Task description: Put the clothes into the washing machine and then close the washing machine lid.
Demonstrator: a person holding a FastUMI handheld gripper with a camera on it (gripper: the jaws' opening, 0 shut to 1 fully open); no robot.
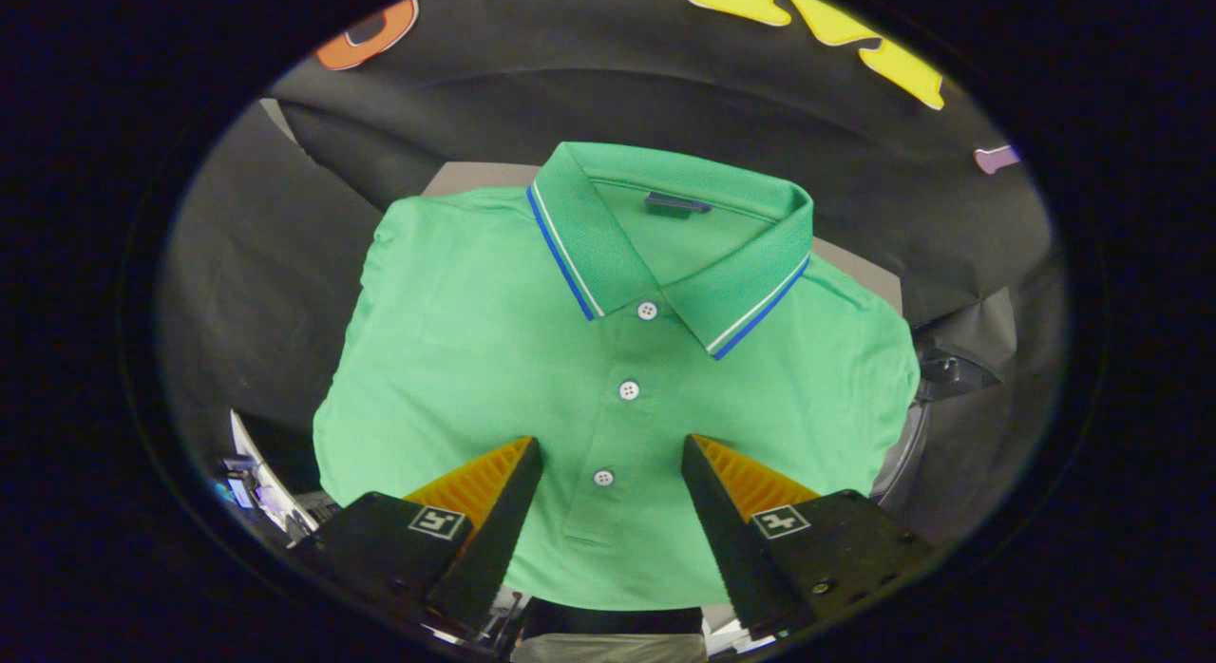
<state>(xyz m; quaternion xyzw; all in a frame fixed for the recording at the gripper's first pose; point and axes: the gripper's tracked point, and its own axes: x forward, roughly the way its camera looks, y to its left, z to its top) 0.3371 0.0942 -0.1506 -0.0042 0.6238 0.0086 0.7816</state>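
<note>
The gripper (611, 449) hangs with its fingers spread wide, grasping nothing, above the lower front of a folded green polo shirt (494, 359). The button placket (622, 397) runs between the fingers toward 12 o'clock, along the shirt's long axis, and the blue-and-white-trimmed collar (665, 236) is at the far end. The shirt lies flat on a grey surface (855, 264), covering most of it. At 3 o'clock a dark curved object (936, 373) sits just beside the shirt's edge; what it is cannot be told. Black cloth (608, 93) drapes beyond.

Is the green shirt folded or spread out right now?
Folded: the green polo shirt lies as a neat block, collar up, no sleeves showing. The open claw hovers over its button placket.
</note>
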